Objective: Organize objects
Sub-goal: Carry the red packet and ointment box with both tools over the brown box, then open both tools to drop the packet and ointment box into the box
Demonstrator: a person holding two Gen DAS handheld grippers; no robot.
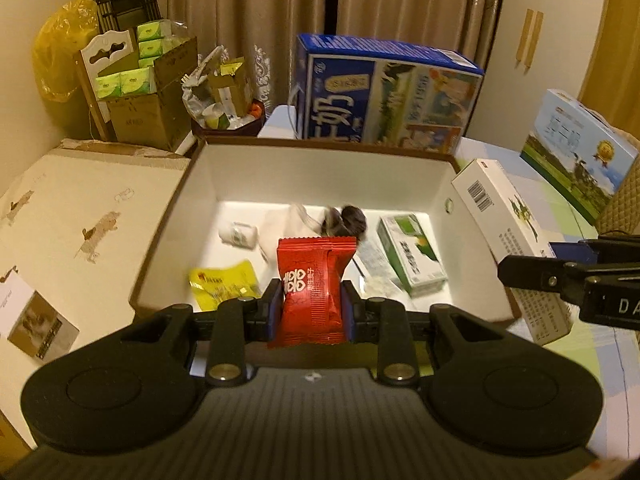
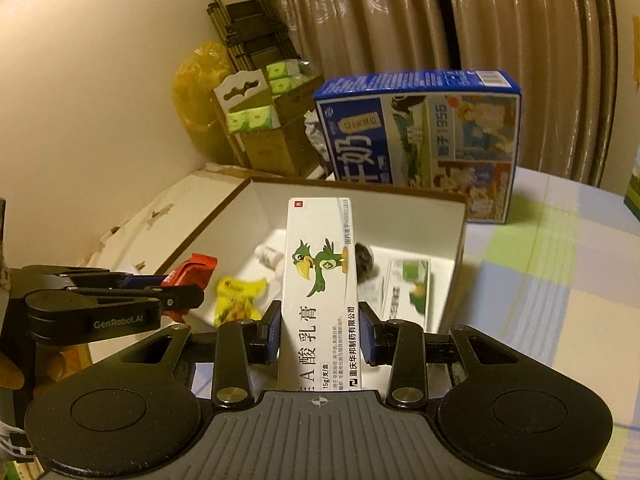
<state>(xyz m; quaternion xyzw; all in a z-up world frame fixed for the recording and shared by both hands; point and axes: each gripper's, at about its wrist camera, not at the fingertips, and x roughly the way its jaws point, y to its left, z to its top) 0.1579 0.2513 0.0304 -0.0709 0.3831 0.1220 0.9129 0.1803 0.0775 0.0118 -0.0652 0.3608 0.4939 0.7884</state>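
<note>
My left gripper (image 1: 312,308) is shut on a red candy packet (image 1: 314,292), held upright above the near rim of a white open box (image 1: 240,184) with a brown edge. My right gripper (image 2: 318,330) is shut on a long white ointment box (image 2: 320,292) printed with a green bird, over the same open box (image 2: 452,236). From the left wrist view the ointment box (image 1: 516,248) and right gripper (image 1: 568,280) sit at the right. The left gripper (image 2: 172,292) with the red packet (image 2: 192,272) shows at left in the right wrist view.
Inside the box lie a yellow packet (image 1: 224,284), a small white bottle (image 1: 238,234), a dark wrapped item (image 1: 348,222) and a green-white carton (image 1: 412,256). A blue milk carton case (image 1: 384,96) stands behind. A flat cardboard box (image 1: 80,216) lies to the left, a checked cloth (image 2: 552,272) to the right.
</note>
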